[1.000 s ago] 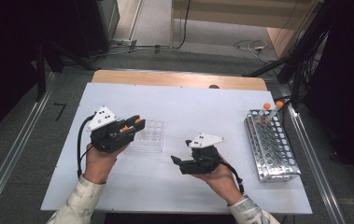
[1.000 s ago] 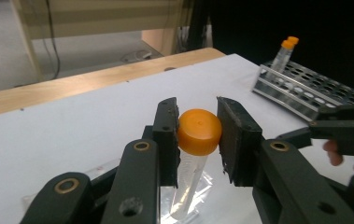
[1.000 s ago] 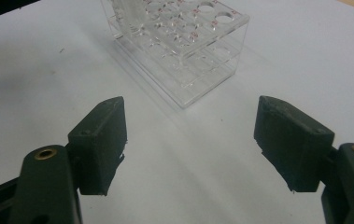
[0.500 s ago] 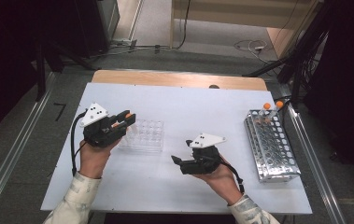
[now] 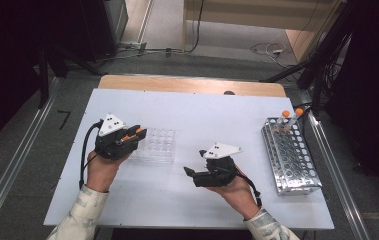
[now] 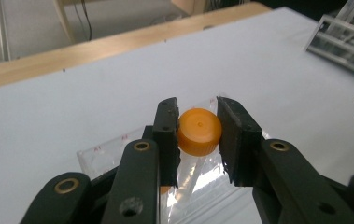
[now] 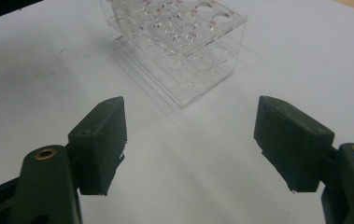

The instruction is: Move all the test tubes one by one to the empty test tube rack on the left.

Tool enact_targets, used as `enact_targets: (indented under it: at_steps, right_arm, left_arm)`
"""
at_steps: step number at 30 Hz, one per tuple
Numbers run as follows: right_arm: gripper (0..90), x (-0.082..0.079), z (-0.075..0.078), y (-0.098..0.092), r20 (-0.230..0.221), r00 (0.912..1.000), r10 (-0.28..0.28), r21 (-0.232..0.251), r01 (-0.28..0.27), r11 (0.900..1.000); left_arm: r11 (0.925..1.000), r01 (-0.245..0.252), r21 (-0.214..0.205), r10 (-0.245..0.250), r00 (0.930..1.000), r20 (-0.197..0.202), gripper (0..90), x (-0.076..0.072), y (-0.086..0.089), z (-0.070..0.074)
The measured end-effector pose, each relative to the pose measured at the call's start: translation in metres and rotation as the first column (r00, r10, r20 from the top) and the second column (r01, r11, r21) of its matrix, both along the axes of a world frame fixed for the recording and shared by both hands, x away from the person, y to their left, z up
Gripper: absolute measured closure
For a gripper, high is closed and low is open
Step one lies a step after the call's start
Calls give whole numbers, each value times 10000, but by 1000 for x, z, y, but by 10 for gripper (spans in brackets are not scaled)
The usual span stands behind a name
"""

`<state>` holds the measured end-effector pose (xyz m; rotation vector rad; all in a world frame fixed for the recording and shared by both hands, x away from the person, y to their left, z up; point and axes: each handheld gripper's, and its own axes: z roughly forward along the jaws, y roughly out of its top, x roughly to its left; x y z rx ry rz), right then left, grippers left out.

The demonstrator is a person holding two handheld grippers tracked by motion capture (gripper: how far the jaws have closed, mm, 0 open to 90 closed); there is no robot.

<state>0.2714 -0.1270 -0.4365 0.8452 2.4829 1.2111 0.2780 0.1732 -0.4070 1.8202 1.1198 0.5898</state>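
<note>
Left hand-held gripper (image 6: 195, 140) clamps an orange-capped tube (image 6: 199, 132), held just above the clear rack (image 5: 156, 145) at the rack's left end. Right hand-held gripper (image 7: 188, 149) stands open, empty, facing that rack on the white tabletop (image 5: 202, 115).

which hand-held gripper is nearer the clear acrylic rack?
Left. The left hand-held gripper, shut on an orange-capped tube, sits at the clear acrylic rack's left edge. The right hand-held gripper, jaws open, rests apart on the table, nearer the person.
</note>
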Motion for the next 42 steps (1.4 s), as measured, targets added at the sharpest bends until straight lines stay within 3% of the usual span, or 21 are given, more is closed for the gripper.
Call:
enact_targets:
  at_steps: [5, 15, 32, 36, 42]
  right_arm:
    - [241, 0, 0, 0, -27, 10000, -8, -13, 8, 10000]
    - [240, 1, -2, 0, -40, 10000, -40, -87, 40, 10000]
    - [240, 5, 1, -9, 90, 9994, -329, -36, 329, 9995]
    - [240, 7, 4, -14, 126, 9986, -514, 56, 514, 9987]
    - [240, 16, 14, -34, 181, 9914, -1299, 351, 1292, 9910]
  left_arm:
    - [9994, 84, 342, -79, 9999, -146, 699, 1, -4, -4]
    - [9994, 10, 352, -8, 10000, -61, 683, 1, -5, -5]
    - [9993, -136, -361, 143, 9997, 186, 270, -3, -8, 0]
    - [9992, -133, -390, 141, 9997, 217, 238, -4, -10, 0]
    - [9988, -91, -474, 103, 9996, 249, 232, -5, -10, 1]
